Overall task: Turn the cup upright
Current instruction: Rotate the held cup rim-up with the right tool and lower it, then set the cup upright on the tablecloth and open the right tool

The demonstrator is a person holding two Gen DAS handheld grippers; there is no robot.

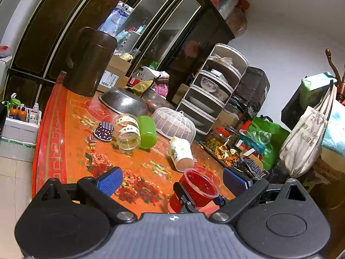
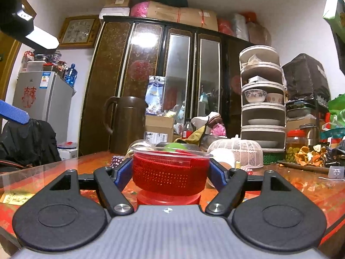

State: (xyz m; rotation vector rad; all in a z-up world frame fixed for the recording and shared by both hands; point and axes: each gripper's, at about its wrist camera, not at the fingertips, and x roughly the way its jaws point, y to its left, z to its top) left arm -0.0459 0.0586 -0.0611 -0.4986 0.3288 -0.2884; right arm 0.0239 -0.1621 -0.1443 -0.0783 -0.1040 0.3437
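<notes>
A: Where's the cup?

B: Red cup (image 2: 170, 172) sits mouth up between the pads of the right gripper (image 2: 171, 170), at the near edge of the table (image 2: 301, 185). Blue pads press both sides just under the rim, so it's clamped on the cup.

A: Down on the table or in the air?

B: Can't tell; the base is hidden behind the gripper body. Looks low, close to the surface.

A: Left gripper?

B: Left gripper (image 1: 172, 181) hangs above, jaws spread wide, holding nothing. Its view shows the cup (image 1: 197, 188) from above, mouth up.

A: So the step now?

B: Probably set down and let go. Keep it level, lower until the base sits flat, then open slowly so the pads don't drag it over. Thin plastic, so don't squeeze harder.

A: Hazards?

B: White bottle (image 1: 181, 153) lies just beyond the cup; back out straight toward the near side.
</notes>
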